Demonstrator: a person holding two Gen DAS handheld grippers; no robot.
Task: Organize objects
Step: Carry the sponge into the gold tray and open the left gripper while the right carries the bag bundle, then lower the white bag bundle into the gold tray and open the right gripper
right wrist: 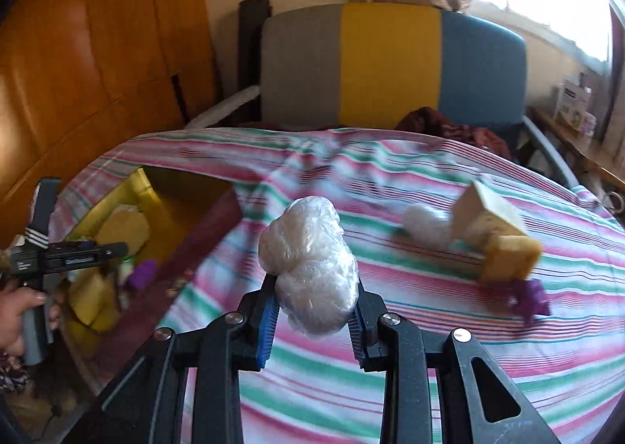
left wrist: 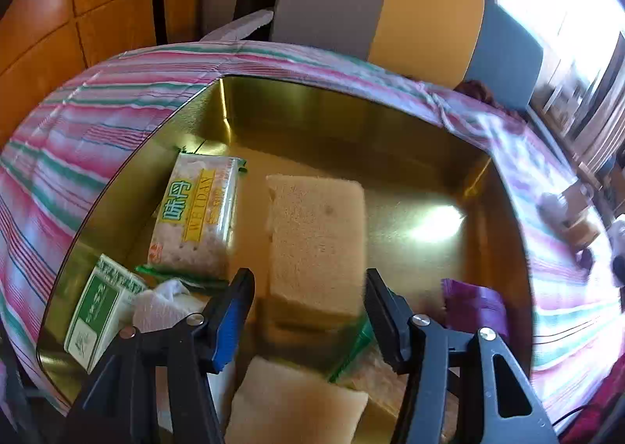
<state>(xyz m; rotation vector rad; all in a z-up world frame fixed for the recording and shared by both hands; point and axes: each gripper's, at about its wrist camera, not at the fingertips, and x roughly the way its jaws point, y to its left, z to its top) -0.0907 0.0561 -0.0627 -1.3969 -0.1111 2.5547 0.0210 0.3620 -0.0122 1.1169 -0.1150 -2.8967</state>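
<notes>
You were mid-way through filling the gold box (left wrist: 297, 120), which sat on the striped cloth (right wrist: 390, 366) and lay directly under your left tongs (left wrist: 308, 303). Those tongs stood spread, pinching nothing, with a sponge (left wrist: 316, 241) lying loose between and just beyond their tips; a cracker pack (left wrist: 195, 209) lay to their left. Your right tongs (right wrist: 316, 311) were pressed on a plastic-wrapped bundle (right wrist: 308, 264), held above the cloth, the box off to their left. Next, I judge, you needed to carry the bundle over the box and let go.
</notes>
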